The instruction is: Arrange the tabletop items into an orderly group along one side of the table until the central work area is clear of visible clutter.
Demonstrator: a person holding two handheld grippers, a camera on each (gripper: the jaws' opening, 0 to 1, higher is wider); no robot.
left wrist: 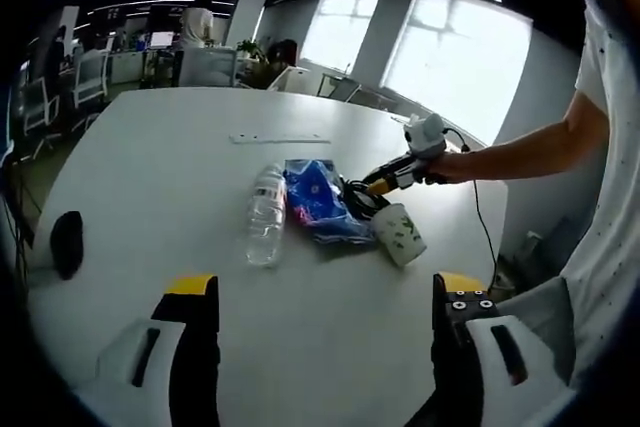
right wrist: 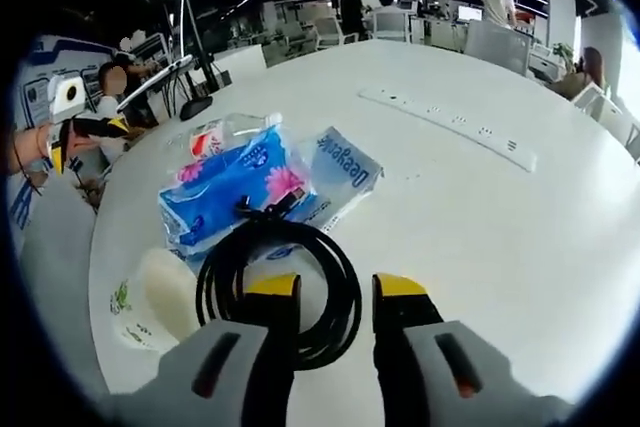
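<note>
On the white table (left wrist: pixel 150 157) lie a clear plastic bottle (left wrist: pixel 266 215), a blue tissue pack (left wrist: pixel 318 202), a coiled black cable (left wrist: pixel 360 195) and a white paper cup (left wrist: pixel 400 234) tipped on its side. My left gripper (left wrist: pixel 325 297) hovers open near the table's edge, short of them. A hand holds my right gripper (left wrist: pixel 395 177) at the coil. In the right gripper view, my right gripper (right wrist: pixel 337 287) stands narrowly open with the cable (right wrist: pixel 280 287) running between its jaws. The cup (right wrist: pixel 150 307), the tissue pack (right wrist: pixel 235 187), a wipes packet (right wrist: pixel 340 172) and the bottle (right wrist: pixel 215 135) lie around it.
A white power strip (left wrist: pixel 280 137) (right wrist: pixel 450 122) lies farther across the table. A small black object (left wrist: pixel 67 242) sits near the table's left edge. My left gripper (right wrist: pixel 85 142) shows at the left. Desks, chairs and people stand beyond the table.
</note>
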